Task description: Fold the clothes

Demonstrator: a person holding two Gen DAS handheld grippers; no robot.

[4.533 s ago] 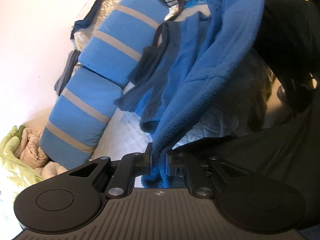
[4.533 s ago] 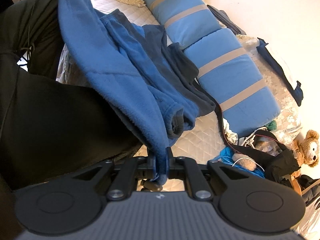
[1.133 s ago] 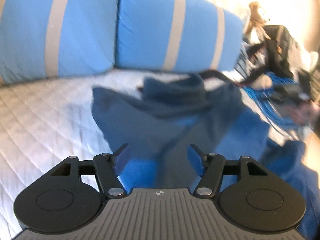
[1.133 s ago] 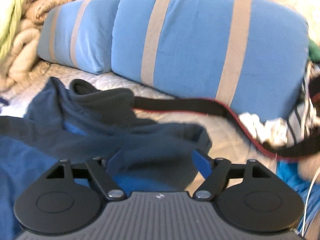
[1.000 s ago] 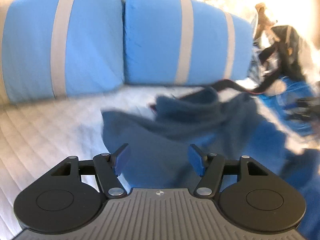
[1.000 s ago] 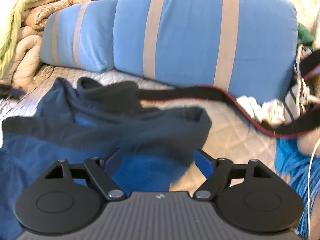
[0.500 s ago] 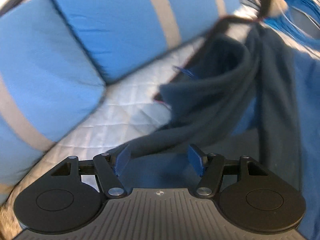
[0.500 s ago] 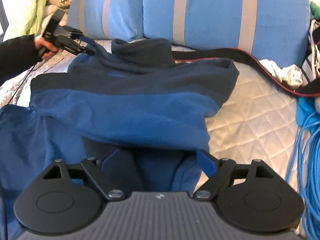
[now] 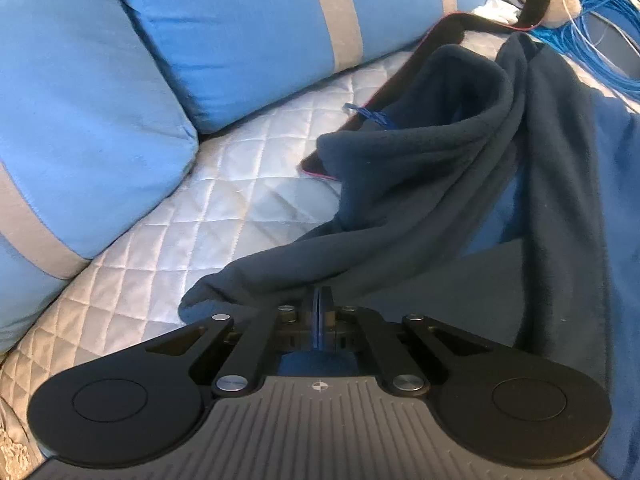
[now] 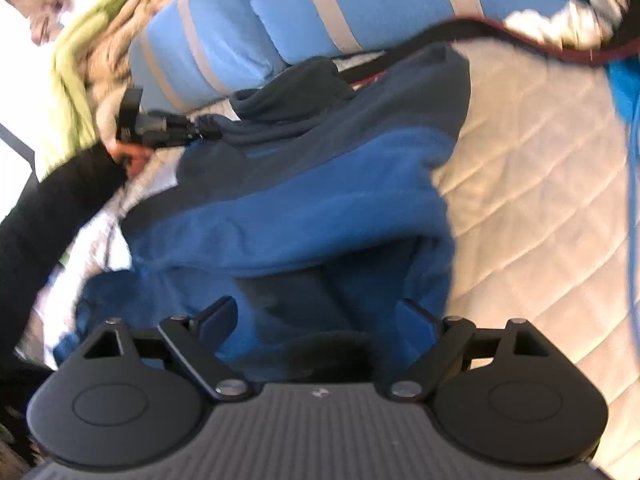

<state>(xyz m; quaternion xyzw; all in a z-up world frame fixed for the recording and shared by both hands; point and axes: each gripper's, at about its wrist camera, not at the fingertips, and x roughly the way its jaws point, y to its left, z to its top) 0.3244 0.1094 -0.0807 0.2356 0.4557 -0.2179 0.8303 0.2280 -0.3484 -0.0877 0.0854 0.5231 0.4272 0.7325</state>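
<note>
Fleece, two-tone blue, lies spread on the quilted bedcover [image 9: 248, 200] ahead of both tools. The left gripper [image 9: 319, 312], spread a moment ago, has snapped together on the navy shoulder edge of the fleece jacket [image 10: 320, 200], so a corner is secured for straightening or folding. The right gripper [image 10: 316, 320] hangs wide apart just above the hem, pinching nothing. Striped blue pillows [image 9: 240, 32] lie beyond. No brand or lettering seems readable; the right view is blurred.

Two big blue pillows [image 9: 248, 28] with grey stripes lean at the back of a white quilted bed [image 9: 224, 200]. Blue cables [image 9: 592, 20] lie nearby. A green blanket [image 10: 72, 64] sits far off.
</note>
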